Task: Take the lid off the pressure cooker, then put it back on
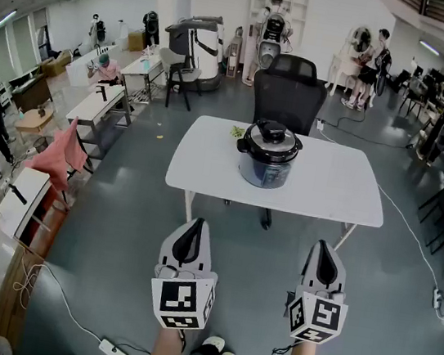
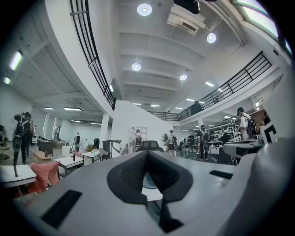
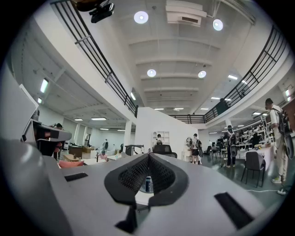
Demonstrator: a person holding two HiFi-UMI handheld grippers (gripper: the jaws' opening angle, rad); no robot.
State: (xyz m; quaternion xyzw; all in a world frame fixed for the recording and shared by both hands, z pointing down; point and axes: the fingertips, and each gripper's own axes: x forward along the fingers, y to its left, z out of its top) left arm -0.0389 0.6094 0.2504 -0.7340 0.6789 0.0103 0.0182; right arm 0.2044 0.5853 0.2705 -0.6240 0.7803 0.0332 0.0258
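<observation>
A silver pressure cooker (image 1: 265, 169) with its black lid (image 1: 270, 141) on stands in the middle of a white table (image 1: 327, 192). Both grippers are held level over the floor, well short of the table's near edge. My left gripper (image 1: 194, 225) is shut with nothing in it. Parallel to it on the right, my right gripper (image 1: 325, 248) is also shut and empty. Through the notch of the left gripper (image 2: 148, 154) a sliver of the cooker (image 2: 148, 180) shows. The right gripper (image 3: 149, 156) frames the cooker (image 3: 148, 183) the same way.
A black office chair (image 1: 289, 90) stands behind the table. Desks, a pink-draped chair (image 1: 61, 155) and people fill the left side. A cable and power strip (image 1: 114, 352) lie on the floor near my feet. Another cable (image 1: 412, 234) runs along the right.
</observation>
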